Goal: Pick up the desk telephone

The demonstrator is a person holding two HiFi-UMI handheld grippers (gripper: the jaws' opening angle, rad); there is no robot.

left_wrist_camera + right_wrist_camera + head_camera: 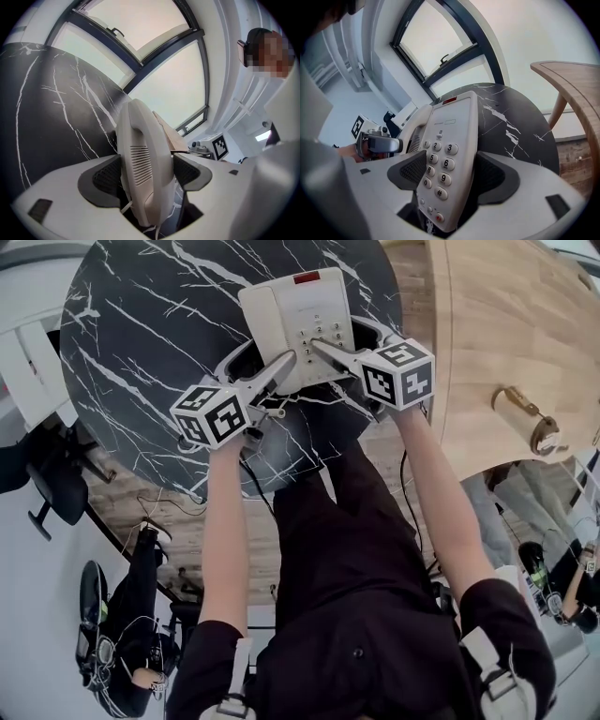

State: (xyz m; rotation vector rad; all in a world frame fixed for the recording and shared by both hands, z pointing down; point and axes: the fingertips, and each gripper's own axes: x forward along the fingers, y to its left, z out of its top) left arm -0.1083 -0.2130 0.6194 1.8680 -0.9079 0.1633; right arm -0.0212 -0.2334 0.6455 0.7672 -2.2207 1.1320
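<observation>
The left gripper (262,360) and right gripper (345,337) are pale grey with dark mesh-textured pads (107,178) and 1 cube (211,413) each of black-and-white square markers, while the person wears a black short-sleeved top (356,615) and what look like white shoulder straps (236,667).

- The desk telephone (295,320) is an off-white push-button one, with a little red strip (307,277) at the far end.
- The handset (145,150) is docked on the left and the keypad (438,164) is on the right.
- It's lying lengthwise, near to far, over the black marble table (141,352).
- The left gripper (145,171) pinches the handset side and the right gripper (450,171) the keypad side.
</observation>
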